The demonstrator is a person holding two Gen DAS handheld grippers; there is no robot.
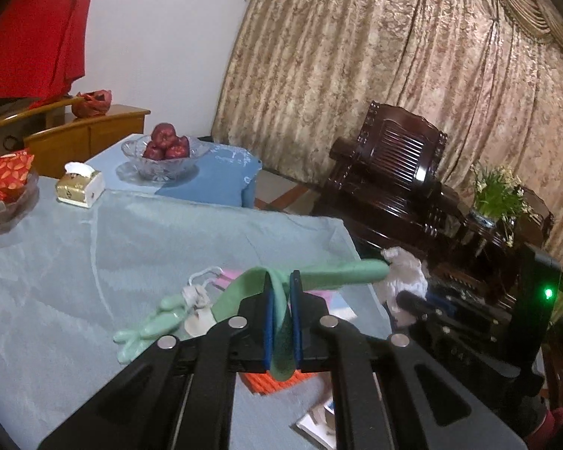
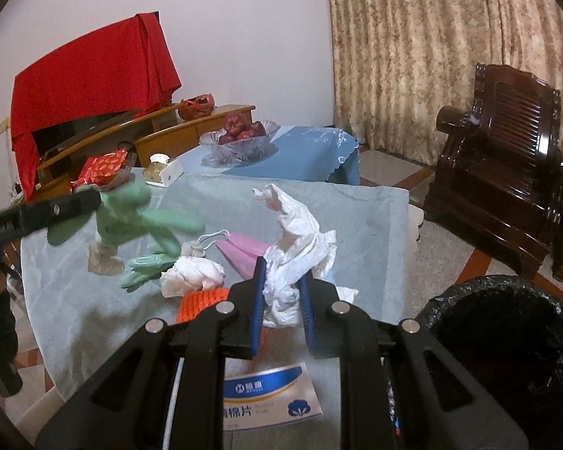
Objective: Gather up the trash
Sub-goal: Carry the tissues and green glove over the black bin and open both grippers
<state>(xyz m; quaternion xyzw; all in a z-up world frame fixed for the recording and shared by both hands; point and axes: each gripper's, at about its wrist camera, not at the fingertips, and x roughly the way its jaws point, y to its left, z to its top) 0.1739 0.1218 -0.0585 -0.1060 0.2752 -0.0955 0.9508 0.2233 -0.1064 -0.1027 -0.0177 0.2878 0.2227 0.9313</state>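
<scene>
Left wrist view: the left gripper [image 1: 282, 313] is clamped tight on a green rubber glove [image 1: 330, 273], lifted above the table [image 1: 75, 247], its fingers at eight o'clock.

Right wrist view: the right gripper [image 2: 283, 300] pinches crumpled white plastic [image 2: 300, 240]; a black bin [image 2: 506, 345], probably bag-lined, sits at four o'clock.

A green glove [image 1: 281, 322] is pinched at its middle and hangs folded above the table, its cuff stretched to one side and its fingers drooping. A crumpled white tissue [image 2: 294, 262] is held up over the near table edge. Left on the pale blue cloth are a white wad [image 2: 191, 275], a pink mask [image 2: 244, 251] with white loops, an orange sponge [image 2: 202, 300] and a blue-and-white packet [image 2: 277, 393]. A black-lined bin [image 2: 506, 337] stands open beside the table
</scene>
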